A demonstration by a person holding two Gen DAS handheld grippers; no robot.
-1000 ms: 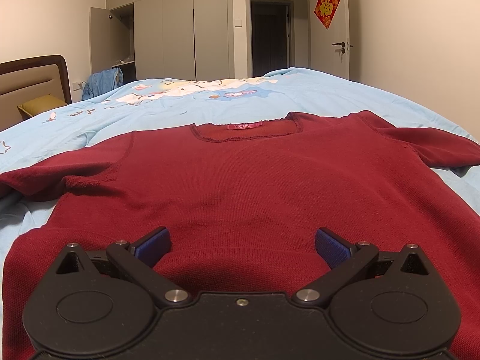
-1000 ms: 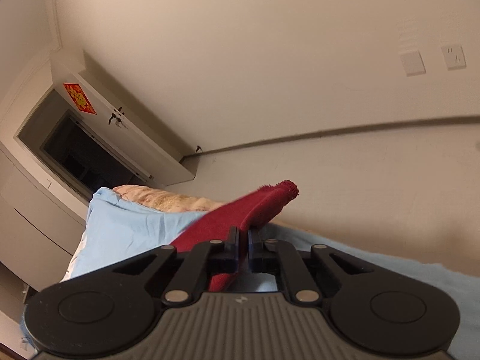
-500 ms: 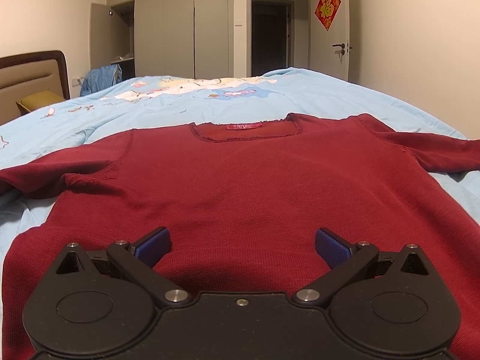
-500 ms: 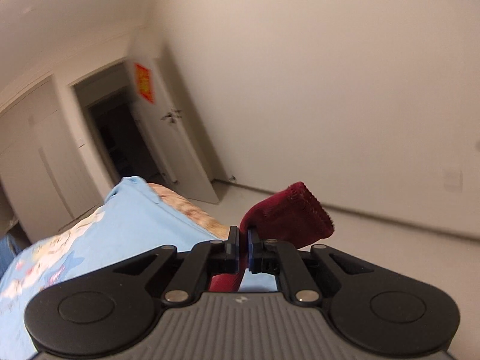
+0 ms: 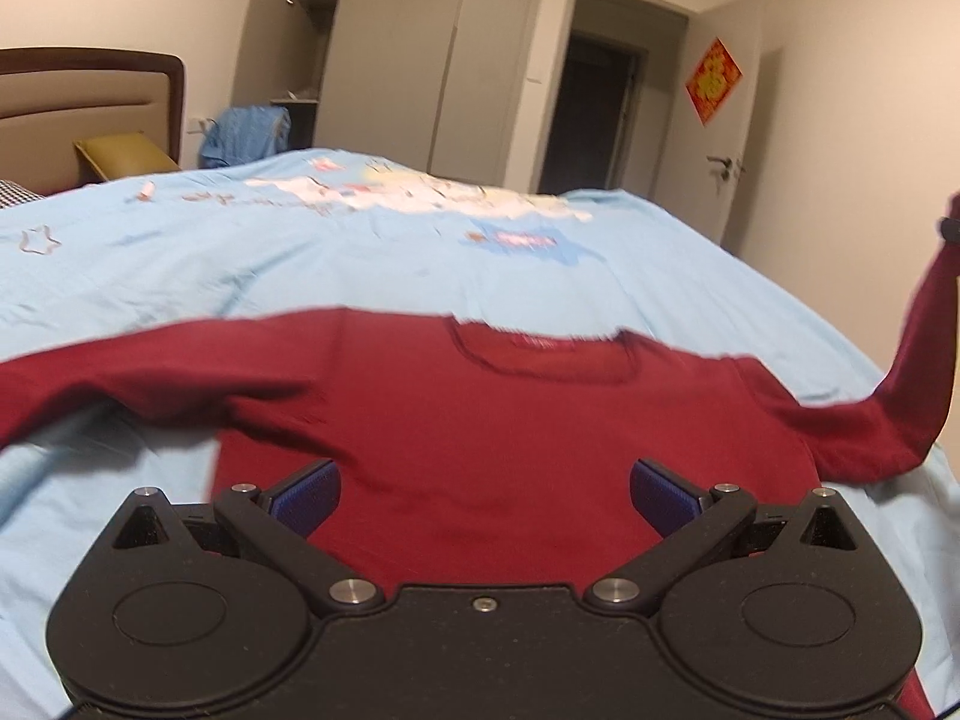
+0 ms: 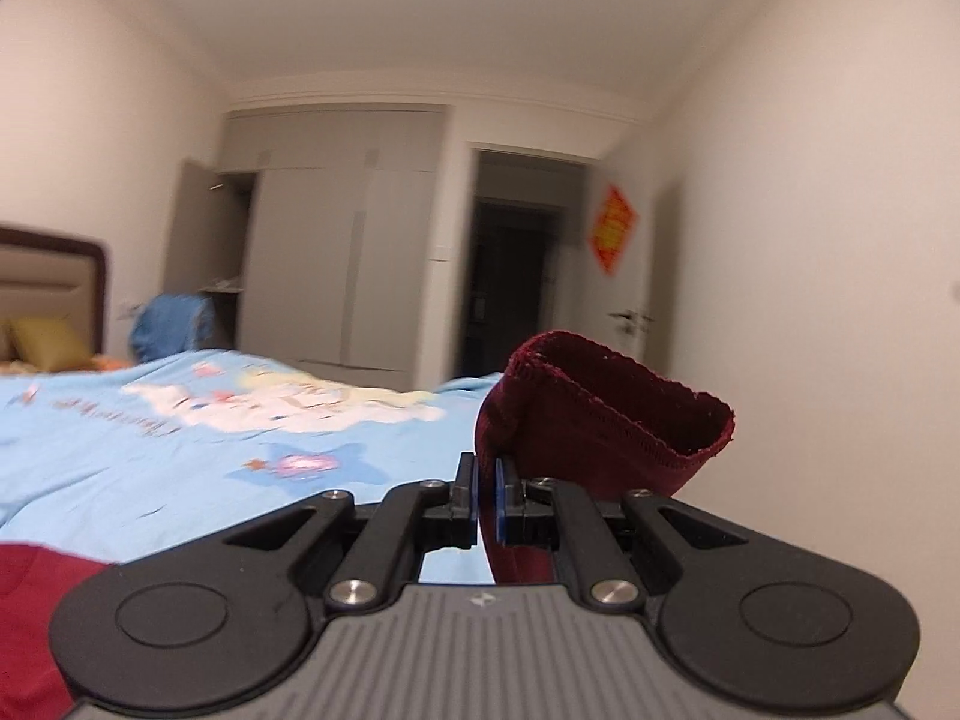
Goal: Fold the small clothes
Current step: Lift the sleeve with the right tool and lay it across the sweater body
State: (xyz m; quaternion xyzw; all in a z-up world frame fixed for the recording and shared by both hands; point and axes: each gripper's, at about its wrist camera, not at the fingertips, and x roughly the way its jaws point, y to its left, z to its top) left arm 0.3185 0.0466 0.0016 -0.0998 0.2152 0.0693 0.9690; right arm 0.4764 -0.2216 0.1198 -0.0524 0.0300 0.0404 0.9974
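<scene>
A dark red knit sweater [image 5: 510,420] lies face up on the light blue bedspread [image 5: 300,264], neckline away from me. Its left sleeve [image 5: 120,378] stretches flat to the left. Its right sleeve [image 5: 918,372] is lifted off the bed at the right edge of the left wrist view. My left gripper [image 5: 483,489] hovers open over the sweater's lower body, blue pads wide apart, holding nothing. My right gripper [image 6: 487,498] is shut on the right sleeve's cuff [image 6: 606,414], which stands up open-mouthed above the fingers.
A wooden headboard [image 5: 96,102] with a yellow pillow [image 5: 120,156] is at the far left. Beyond the bed stand a wardrobe [image 5: 420,60], a dark doorway [image 5: 594,114] and a door with a red decoration [image 5: 714,81]. Blue cloth [image 5: 246,132] hangs by the wardrobe.
The left gripper has risen and drawn back, staying open. The right gripper, still shut on the cuff, has swung from facing the wall to facing across the bed, lifting the sleeve.
</scene>
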